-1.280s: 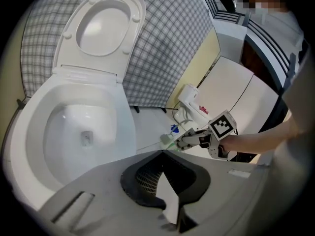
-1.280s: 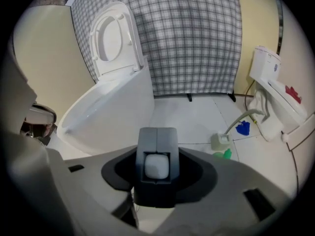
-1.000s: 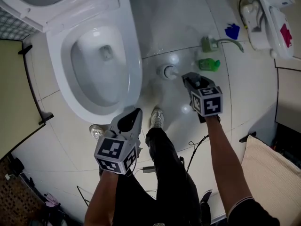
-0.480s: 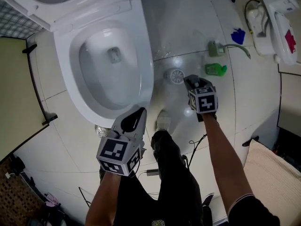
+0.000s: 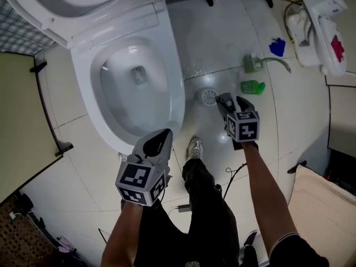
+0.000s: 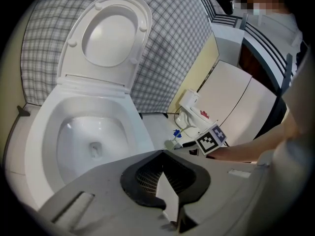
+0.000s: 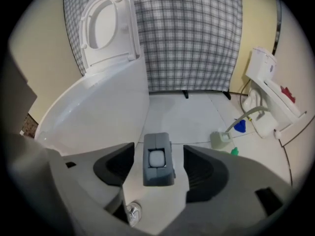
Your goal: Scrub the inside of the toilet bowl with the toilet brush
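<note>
The white toilet bowl (image 5: 177,96) stands with seat and lid (image 5: 83,4) up; its inside (image 6: 91,136) looks wet and bare. The toilet brush stands on the floor right of the bowl, and from the head view I see its round white base (image 5: 208,97). Its grey handle end (image 7: 158,173) sits between the jaws of my right gripper (image 5: 232,100). Those jaws are opening, with a gap on each side of the handle. My left gripper (image 5: 163,133) hovers by the bowl's front rim, shut and empty.
On the floor right of the brush are a green bottle (image 5: 251,86), a grey-green holder with a hose (image 5: 250,64) and a blue object (image 5: 277,47). A white appliance (image 5: 320,26) lies at far right. The person's legs and shoe (image 5: 194,147) stand between the grippers.
The right gripper's jaws have spread apart off the brush handle. The left gripper has stayed shut by the bowl's front rim.
</note>
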`<action>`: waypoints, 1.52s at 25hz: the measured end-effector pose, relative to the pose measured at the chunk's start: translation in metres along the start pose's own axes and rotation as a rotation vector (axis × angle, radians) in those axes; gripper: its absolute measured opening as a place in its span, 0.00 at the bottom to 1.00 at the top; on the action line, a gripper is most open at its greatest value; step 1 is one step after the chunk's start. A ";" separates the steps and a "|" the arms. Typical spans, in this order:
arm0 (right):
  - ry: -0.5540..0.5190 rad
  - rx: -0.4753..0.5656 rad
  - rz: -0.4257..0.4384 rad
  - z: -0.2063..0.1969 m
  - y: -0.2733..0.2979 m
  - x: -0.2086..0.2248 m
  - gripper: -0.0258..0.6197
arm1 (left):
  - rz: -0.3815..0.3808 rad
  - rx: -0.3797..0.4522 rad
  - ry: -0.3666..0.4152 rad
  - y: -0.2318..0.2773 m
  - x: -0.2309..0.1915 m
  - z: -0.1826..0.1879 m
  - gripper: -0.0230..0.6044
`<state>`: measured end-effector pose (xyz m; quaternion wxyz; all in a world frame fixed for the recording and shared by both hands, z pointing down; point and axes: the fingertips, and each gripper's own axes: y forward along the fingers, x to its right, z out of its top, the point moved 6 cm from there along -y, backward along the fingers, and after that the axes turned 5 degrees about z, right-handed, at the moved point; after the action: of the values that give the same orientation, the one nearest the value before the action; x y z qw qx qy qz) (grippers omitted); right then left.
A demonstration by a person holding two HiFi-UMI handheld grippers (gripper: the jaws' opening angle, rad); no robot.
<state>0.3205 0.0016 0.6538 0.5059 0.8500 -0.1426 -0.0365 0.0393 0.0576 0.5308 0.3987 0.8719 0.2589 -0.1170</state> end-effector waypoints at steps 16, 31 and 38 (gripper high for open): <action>-0.069 0.497 0.239 0.209 -0.249 -0.170 0.35 | 0.035 0.257 0.102 -0.144 0.003 0.185 0.05; -0.135 0.713 0.582 0.300 -0.387 -0.282 0.10 | 0.033 0.436 0.163 -0.277 0.037 0.283 0.05; -0.193 0.802 0.659 0.320 -0.446 -0.313 0.05 | 0.004 0.497 0.214 -0.325 0.059 0.310 0.05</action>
<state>0.0470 0.0164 0.0842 0.1103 0.8796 -0.4510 0.1040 -0.0875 0.0231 0.0972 0.1428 0.9510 0.2613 -0.0834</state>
